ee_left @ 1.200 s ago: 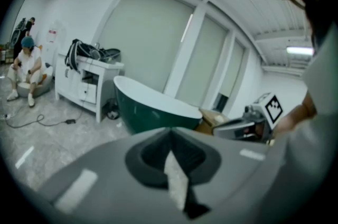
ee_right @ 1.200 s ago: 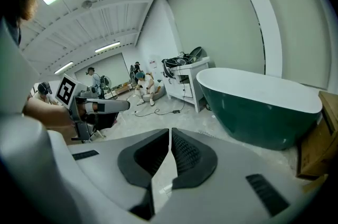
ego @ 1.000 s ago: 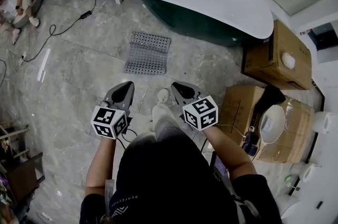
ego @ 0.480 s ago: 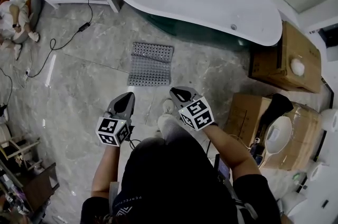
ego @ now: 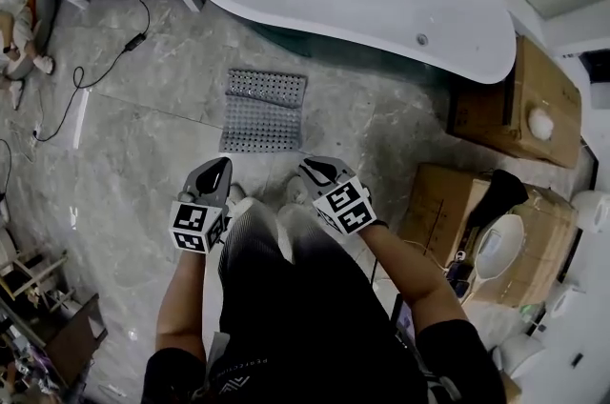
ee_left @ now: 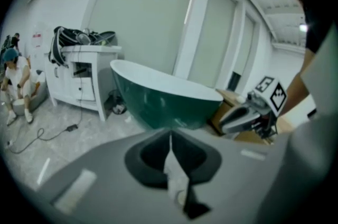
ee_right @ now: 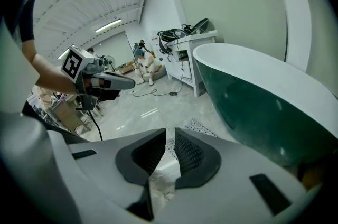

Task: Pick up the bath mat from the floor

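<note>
Both empty: left claw pressed together, right claw just opening slightly.

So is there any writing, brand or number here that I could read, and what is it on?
Nothing here reads clearly.
Pale print on the person's dark top: too small and blurred to read.
Marker cubes: black-and-white square patterns only, no letters or numbers.
Cardboard boxes: no legible print.

Even, bright overhead lighting; ceiling strip lights glare. Both gripper views show fisheye distortion, dark vignetted corners, soft focus.
</note>
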Demonstrator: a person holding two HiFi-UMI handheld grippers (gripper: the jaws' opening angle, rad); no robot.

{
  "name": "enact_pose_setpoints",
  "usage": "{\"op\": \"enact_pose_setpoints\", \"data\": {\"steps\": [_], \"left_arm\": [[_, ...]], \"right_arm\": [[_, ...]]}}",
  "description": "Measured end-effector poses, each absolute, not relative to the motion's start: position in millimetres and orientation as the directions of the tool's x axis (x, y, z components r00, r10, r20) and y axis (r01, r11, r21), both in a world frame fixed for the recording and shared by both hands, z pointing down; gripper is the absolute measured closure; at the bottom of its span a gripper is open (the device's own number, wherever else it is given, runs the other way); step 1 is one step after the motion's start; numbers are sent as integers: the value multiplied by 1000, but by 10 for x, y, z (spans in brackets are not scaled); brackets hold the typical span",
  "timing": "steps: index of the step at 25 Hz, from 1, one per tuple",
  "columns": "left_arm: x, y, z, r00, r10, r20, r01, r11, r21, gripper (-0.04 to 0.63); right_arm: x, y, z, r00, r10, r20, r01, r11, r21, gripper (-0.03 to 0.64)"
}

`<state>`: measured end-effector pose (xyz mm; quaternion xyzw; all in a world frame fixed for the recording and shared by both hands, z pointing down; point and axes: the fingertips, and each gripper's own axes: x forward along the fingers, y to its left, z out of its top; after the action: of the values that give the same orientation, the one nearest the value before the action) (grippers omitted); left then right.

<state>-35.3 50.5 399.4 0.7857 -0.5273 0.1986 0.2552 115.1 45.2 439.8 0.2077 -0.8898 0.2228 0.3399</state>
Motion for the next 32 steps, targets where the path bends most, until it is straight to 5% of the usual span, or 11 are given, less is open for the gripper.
{"op": "enact_pose_setpoints", "data": {"steps": [16, 32], "left_arm": [[-576, 140, 5399, 542, -427, 724, -759, -618, 204, 530], [-1348, -106, 6962, 437, -382, 814, -846, -482, 228, 472]], "right_arm": [[740, -92, 5579, -579, -284, 764, -658, 716, -233, 531], [380, -157, 7132, -467, -285, 837, -797, 546, -258, 474]]}}
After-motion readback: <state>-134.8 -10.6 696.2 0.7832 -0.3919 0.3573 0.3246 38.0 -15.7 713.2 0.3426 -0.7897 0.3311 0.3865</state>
